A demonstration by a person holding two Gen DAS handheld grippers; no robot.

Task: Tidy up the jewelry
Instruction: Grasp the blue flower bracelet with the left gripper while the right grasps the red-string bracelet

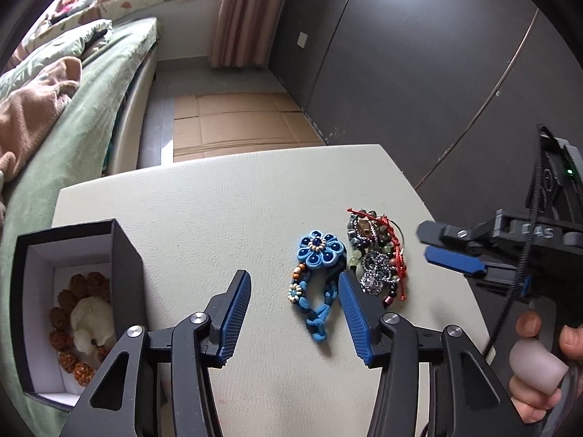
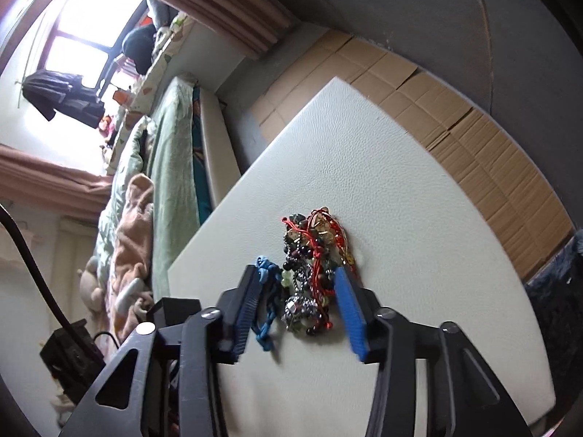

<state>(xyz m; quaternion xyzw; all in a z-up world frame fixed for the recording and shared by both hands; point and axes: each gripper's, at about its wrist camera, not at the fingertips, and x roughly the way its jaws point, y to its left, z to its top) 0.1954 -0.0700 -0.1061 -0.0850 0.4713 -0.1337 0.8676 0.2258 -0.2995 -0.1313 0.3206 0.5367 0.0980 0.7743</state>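
Note:
A blue flower bracelet [image 1: 317, 273] lies on the white table [image 1: 226, 204]. Beside it on the right lies a tangled heap of beaded and red-cord jewelry [image 1: 379, 255]. My left gripper [image 1: 295, 284] is open and empty above the table, its right finger next to the blue bracelet. An open black box [image 1: 124, 255] at the left holds a brown bead bracelet [image 1: 73, 313] and a white piece. My right gripper [image 2: 297, 284] is open and hovers over the jewelry heap [image 2: 311, 273], with the blue bracelet [image 2: 265, 306] by its left finger. The right gripper also shows in the left wrist view [image 1: 424, 244].
A bed with green bedding [image 1: 73, 116] runs along the table's left side. Flattened cardboard [image 1: 237, 123] covers the floor beyond the table's far edge. A dark wall [image 1: 419, 54] stands to the right. A hand [image 1: 539, 357] holds the right gripper's handle.

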